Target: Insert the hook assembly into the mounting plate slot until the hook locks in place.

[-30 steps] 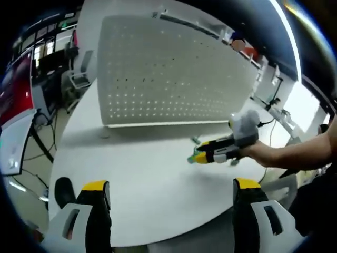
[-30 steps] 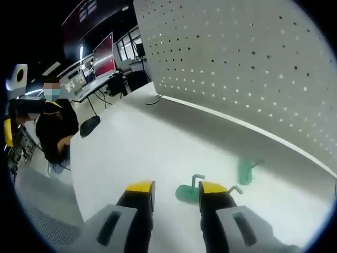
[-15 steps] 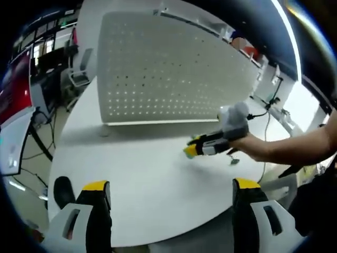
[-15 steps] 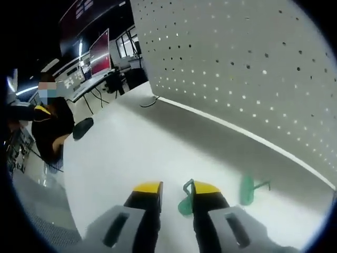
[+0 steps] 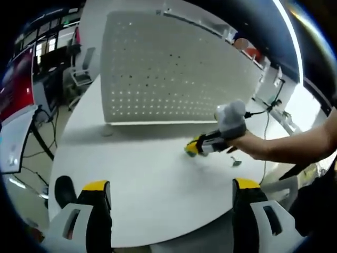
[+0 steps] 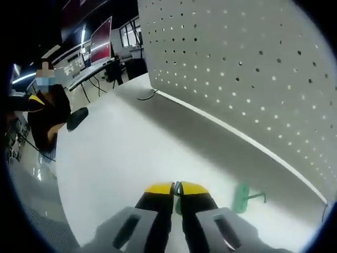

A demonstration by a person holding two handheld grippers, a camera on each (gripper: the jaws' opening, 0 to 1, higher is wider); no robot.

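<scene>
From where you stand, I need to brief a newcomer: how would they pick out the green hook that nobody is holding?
Start at the white pegboard standing upright on the round white table. Follow its bottom edge toward the right gripper, whose yellow-tipped jaws are nearly shut on one green hook. The loose green hook lies on the table just beside them, nearer the board, alone and ungripped.

Layout on the desk (image 6: 116, 158)

The pegboard (image 6: 247, 63) stands upright at the far side of the desk. One hook (image 6: 243, 196) lies on the desk before it, just beside the right gripper (image 6: 176, 190).
</scene>
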